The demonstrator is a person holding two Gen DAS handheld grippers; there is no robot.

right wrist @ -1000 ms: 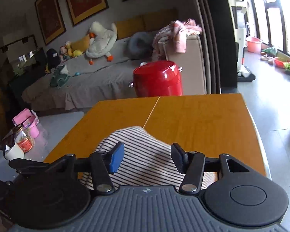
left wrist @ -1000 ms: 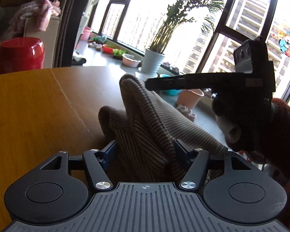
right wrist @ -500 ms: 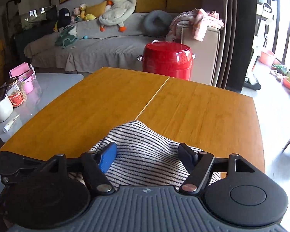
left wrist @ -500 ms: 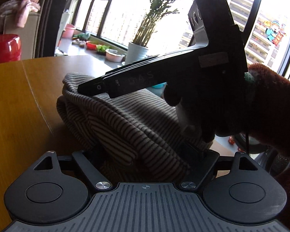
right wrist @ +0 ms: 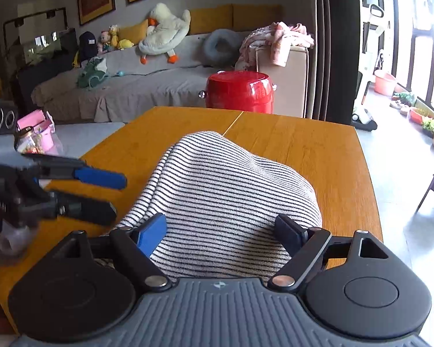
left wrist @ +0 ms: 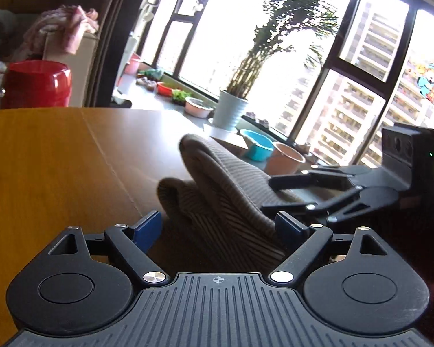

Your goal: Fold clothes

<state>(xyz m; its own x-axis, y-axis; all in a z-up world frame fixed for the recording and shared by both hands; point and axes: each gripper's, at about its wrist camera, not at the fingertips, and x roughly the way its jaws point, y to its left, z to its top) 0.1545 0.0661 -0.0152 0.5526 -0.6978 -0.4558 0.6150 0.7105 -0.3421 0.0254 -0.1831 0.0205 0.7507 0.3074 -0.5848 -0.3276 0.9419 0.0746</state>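
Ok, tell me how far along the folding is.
Done: the striped garment lies doubled in a rounded bundle on the wooden table. In hand: nothing; the left gripper and right gripper are opening, pads clear of the cloth. Left: flattening the bulging bundle.

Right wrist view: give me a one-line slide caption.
Right gripper opening over a bunched striped garment on the wooden table, left gripper alongside.

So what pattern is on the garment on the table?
Thin dark stripes on white garment; clearest in the right wrist view.
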